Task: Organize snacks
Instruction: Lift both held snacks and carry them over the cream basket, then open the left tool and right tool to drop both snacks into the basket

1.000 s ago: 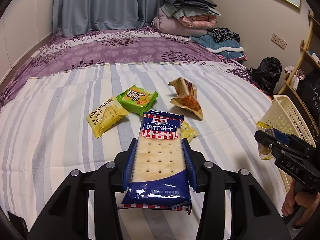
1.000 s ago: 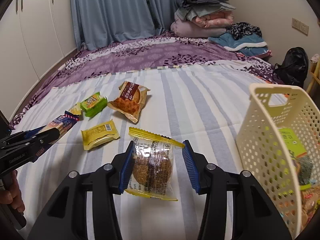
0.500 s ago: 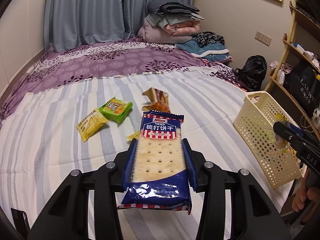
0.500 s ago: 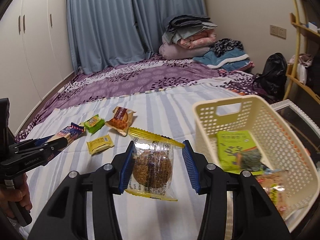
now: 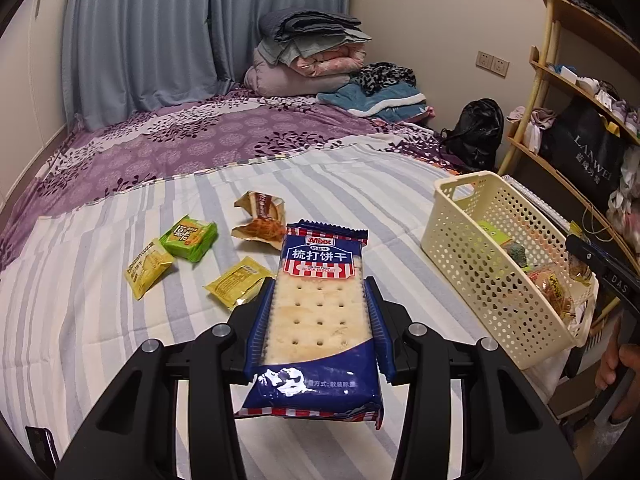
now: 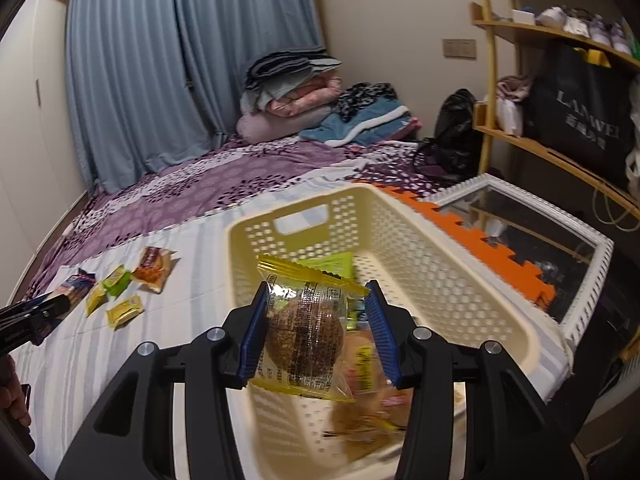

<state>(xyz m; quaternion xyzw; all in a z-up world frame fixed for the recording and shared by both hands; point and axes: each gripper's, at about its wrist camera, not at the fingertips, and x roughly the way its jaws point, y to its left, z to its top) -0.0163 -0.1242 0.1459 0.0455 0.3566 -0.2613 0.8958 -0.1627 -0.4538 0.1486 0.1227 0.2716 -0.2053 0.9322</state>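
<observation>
A bed with a soft, blue-and-white striped sheet [image 5: 100, 340] held scattered snack packets. The left gripper [image 5: 318, 320], black with ribbed blue pads, was clamped on a flat rectangular soda cracker pack [image 5: 318, 316]: glossy blue film with a clear window showing pale, dimpled crackers. The pack was held above the sheet, its top end sticking out past the fingertips. Beyond it lay two yellow foil packets [image 5: 236, 282] [image 5: 147, 268], a green packet [image 5: 189, 237] and a crinkled orange-brown wrapper [image 5: 260, 220]. The right gripper [image 6: 316, 330] was clamped on a clear, yellow-edged cookie packet [image 6: 306, 336] with a round brown cookie inside, held over the open top of a cream perforated plastic basket [image 6: 460, 280]. The rectangular basket sat at the bed's edge with wrapped snacks already in it.
</observation>
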